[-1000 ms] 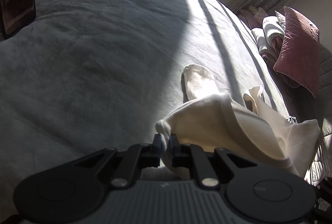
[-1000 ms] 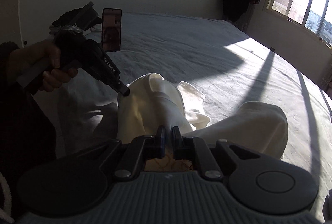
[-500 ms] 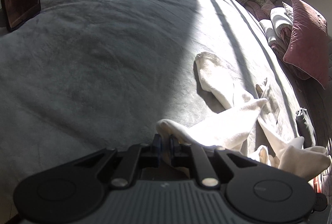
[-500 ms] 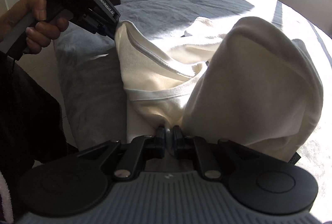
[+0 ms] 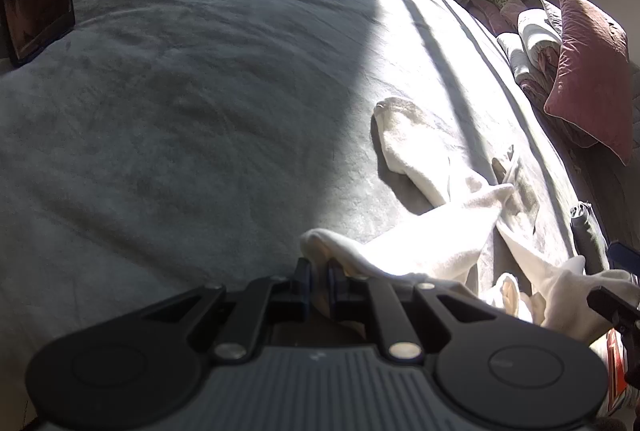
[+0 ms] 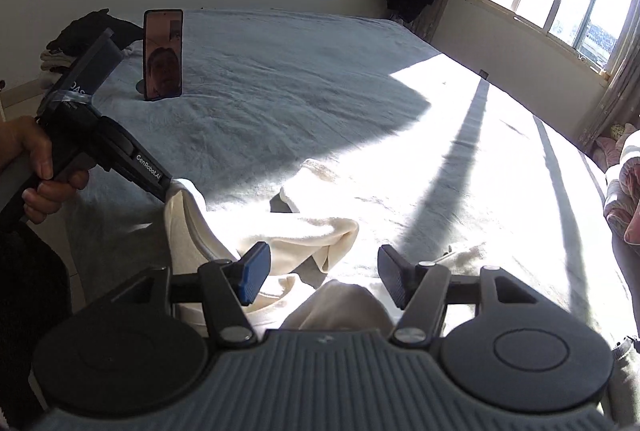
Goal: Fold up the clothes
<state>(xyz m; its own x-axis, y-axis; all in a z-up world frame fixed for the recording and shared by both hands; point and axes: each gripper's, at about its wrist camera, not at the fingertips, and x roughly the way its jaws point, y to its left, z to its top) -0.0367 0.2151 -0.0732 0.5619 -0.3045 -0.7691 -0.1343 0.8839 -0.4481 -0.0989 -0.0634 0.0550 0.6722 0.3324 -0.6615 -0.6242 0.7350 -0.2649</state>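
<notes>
Cream cloth fills the left wrist view: the left gripper (image 5: pixel 318 277) is clamped tight on a bunched edge of the cream garment (image 5: pixel 432 231), which trails away from those jaws across the grey bed (image 5: pixel 180 119) toward the pink pillow (image 5: pixel 588 71). One sleeve-like end lies flat on the sunlit blanket beyond the pinch. A second ago this fabric hung taut and lifted; now it sags onto the bed.

Right wrist view shows why. The right gripper (image 6: pixel 320 277), which was pinched shut on the garment (image 6: pixel 304 235) half a second ago, is opening, its pads standing well apart with nothing pressed between them; a hump of cloth sits just below the gap, free. Beyond it, the person's hand (image 6: pixel 40 183) holds the left gripper at the garment's raised corner, near the phone (image 6: pixel 163 55) propped on the bed.

Judging from this, one corner has been laid down, and the right tool is free to regrasp elsewhere.
</notes>
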